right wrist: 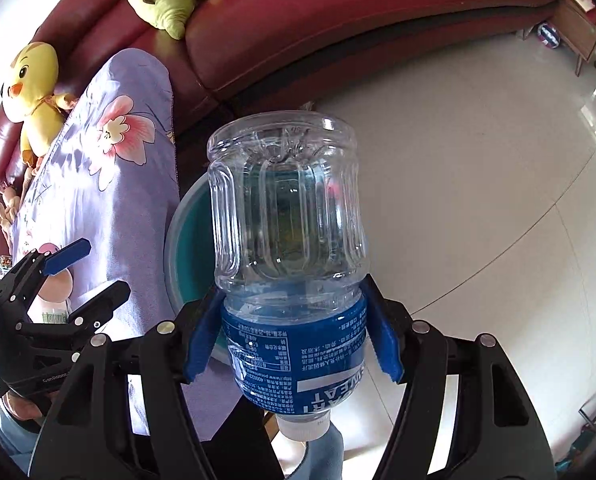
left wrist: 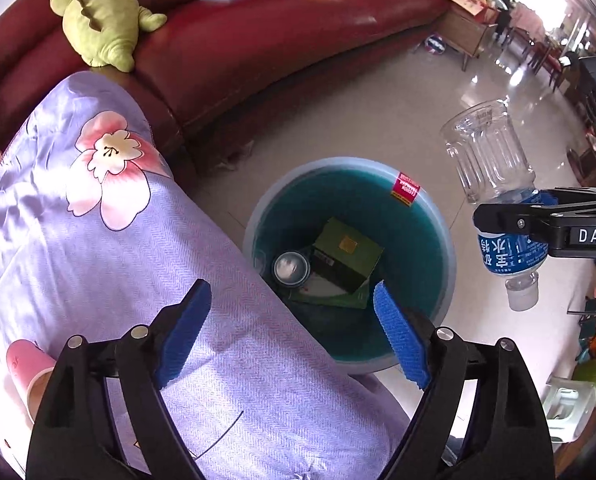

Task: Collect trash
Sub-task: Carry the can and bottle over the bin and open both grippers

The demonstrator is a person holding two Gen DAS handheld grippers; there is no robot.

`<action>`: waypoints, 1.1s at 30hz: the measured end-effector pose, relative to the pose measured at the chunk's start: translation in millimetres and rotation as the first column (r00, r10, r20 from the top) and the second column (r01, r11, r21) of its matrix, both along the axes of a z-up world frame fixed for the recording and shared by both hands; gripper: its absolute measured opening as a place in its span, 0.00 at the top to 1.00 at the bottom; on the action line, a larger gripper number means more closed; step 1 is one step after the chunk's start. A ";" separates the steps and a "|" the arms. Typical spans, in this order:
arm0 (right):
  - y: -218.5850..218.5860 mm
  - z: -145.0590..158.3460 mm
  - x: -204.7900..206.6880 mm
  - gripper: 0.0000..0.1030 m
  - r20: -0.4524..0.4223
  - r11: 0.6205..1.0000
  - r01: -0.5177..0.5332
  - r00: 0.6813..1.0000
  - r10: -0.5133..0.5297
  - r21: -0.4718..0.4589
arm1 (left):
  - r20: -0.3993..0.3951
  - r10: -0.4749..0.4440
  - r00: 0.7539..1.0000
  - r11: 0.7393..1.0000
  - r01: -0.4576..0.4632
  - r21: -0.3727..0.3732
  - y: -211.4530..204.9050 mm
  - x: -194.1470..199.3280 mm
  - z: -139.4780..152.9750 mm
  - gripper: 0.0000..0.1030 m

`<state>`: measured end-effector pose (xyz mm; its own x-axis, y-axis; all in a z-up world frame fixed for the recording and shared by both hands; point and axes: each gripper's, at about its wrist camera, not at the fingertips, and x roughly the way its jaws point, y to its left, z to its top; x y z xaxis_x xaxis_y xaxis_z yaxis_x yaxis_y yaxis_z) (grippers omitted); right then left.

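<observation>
The right hand-held gripper [right wrist: 294, 336] pinches 1 clear plastic bottle [right wrist: 288, 216] across its blue label, its 2 blue pads [right wrist: 202, 340] pressed against either side. The bottle is held inverted — white cap toward the gripper body, ribbed base pointing away. Seen from the left wrist camera, that bottle [left wrist: 493, 176] hangs tilted, off to the right of the left hand-held gripper and just outside the rim of 1 round bin [left wrist: 441, 216] with a teal inside, which stands on the pale tiled floor [left wrist: 377, 112].

The left hand-held gripper [left wrist: 294, 336] is spread wide with nothing between its 2 blue pads [left wrist: 397, 332]. Directly ahead of it and below lies the bin, holding 1 green box [left wrist: 345, 252], 1 round metal-looking can end [left wrist: 292, 268] and some flat green packaging under the box; 1 red sticker [left wrist: 405, 188] sits on the bin's far inner wall.

Under the left finger spreads 1 lilac quilt with pink flowers [left wrist: 118, 208], and 1 pink paper cup [left wrist: 28, 372] lies on it at the left. Beyond are 1 dark red sofa [left wrist: 278, 40] with 1 green plush toy [left wrist: 98, 16] — the right wrist camera adds 1 yellow plush chick [right wrist: 32, 80]
</observation>
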<state>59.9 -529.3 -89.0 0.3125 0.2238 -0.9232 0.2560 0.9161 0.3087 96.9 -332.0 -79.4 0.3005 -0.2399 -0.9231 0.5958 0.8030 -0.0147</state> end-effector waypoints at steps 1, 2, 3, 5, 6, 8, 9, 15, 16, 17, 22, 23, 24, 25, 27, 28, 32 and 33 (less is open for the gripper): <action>2.1 -0.9 1.5 0.39 -0.002 1.000 -0.007 1.000 0.007 0.000 | -0.002 0.008 1.000 1.000 -0.008 -0.009 2.9 0.2 1.4 0.18; 4.9 -2.1 3.4 0.39 -0.005 1.000 -0.014 1.000 0.014 -0.001 | -0.003 0.015 1.000 1.000 -0.015 -0.018 6.1 0.8 3.3 0.18; 7.5 -3.4 5.4 0.39 -0.007 1.000 -0.022 1.000 0.022 -0.001 | -0.001 0.020 1.000 0.999 -0.020 -0.025 9.3 1.2 5.6 0.17; 13.8 -5.8 10.6 0.39 -0.010 0.999 -0.042 0.999 0.042 -0.001 | 0.008 0.032 0.999 0.999 -0.032 -0.038 16.1 1.7 11.1 0.16; 17.4 -7.2 13.2 0.39 -0.011 0.999 -0.053 0.999 0.053 0.000 | 0.012 0.038 0.999 0.998 -0.037 -0.047 19.1 2.7 13.6 0.15; 26.7 -10.7 18.3 0.39 -0.019 0.996 -0.085 0.996 0.085 0.004 | 0.020 0.050 0.999 0.997 -0.049 -0.061 26.2 2.8 18.6 0.13; 32.0 -13.5 20.5 0.39 -0.030 0.995 -0.101 0.994 0.101 0.009 | 0.022 0.055 0.998 0.996 -0.053 -0.067 28.9 3.0 20.4 0.13; 40.8 -18.8 24.6 0.32 -0.055 0.993 -0.120 0.991 0.121 0.013 | 0.010 0.068 0.998 0.994 -0.067 -0.085 34.4 3.7 22.3 0.12; 39.1 -18.2 24.2 0.32 -0.056 0.993 -0.115 0.992 0.116 0.010 | 0.008 0.068 0.998 0.994 -0.067 -0.086 34.5 4.3 22.0 0.12; 37.1 -17.6 23.6 0.32 -0.058 0.994 -0.110 0.992 0.110 0.008 | 0.007 0.068 0.998 0.994 -0.067 -0.087 34.6 4.1 21.7 0.12; 28.5 -17.3 22.1 0.29 -0.072 0.997 -0.079 0.994 0.079 0.002 | -0.002 0.068 0.998 0.993 -0.068 -0.099 39.1 3.8 19.8 0.12; 27.8 -17.6 22.2 0.29 -0.076 0.997 -0.075 0.994 0.075 0.000 | -0.002 0.069 0.998 0.993 -0.068 -0.100 39.7 3.6 19.8 0.12; 27.1 -18.2 22.2 0.28 -0.081 0.997 -0.072 0.994 0.071 -0.002 | -0.003 0.069 0.998 0.993 -0.069 -0.101 40.4 3.6 19.4 0.12; 26.6 -18.6 22.0 0.26 -0.086 0.998 -0.069 0.994 0.068 -0.006 | -0.003 0.069 0.998 0.992 -0.069 -0.102 40.9 3.3 19.3 0.12; 26.0 -18.8 20.9 0.26 -0.096 0.998 -0.068 0.993 0.066 -0.015 | -0.006 0.069 0.998 0.992 -0.069 -0.105 42.8 3.1 19.2 0.12; 25.9 -18.8 20.6 0.25 -0.102 0.997 -0.069 0.993 0.066 -0.018 | -0.007 0.069 0.998 0.992 -0.069 -0.107 44.2 3.5 18.9 0.12; 28.4 -18.1 18.5 0.24 -0.123 0.997 -0.072 0.990 0.068 -0.029 | -0.010 0.074 0.997 0.990 -0.074 -0.116 49.2 1.6 19.6 0.11; 30.4 -17.6 18.7 0.22 -0.129 0.997 -0.075 0.989 0.070 -0.032 | -0.011 0.075 0.997 0.990 -0.076 -0.118 51.0 2.0 19.3 0.11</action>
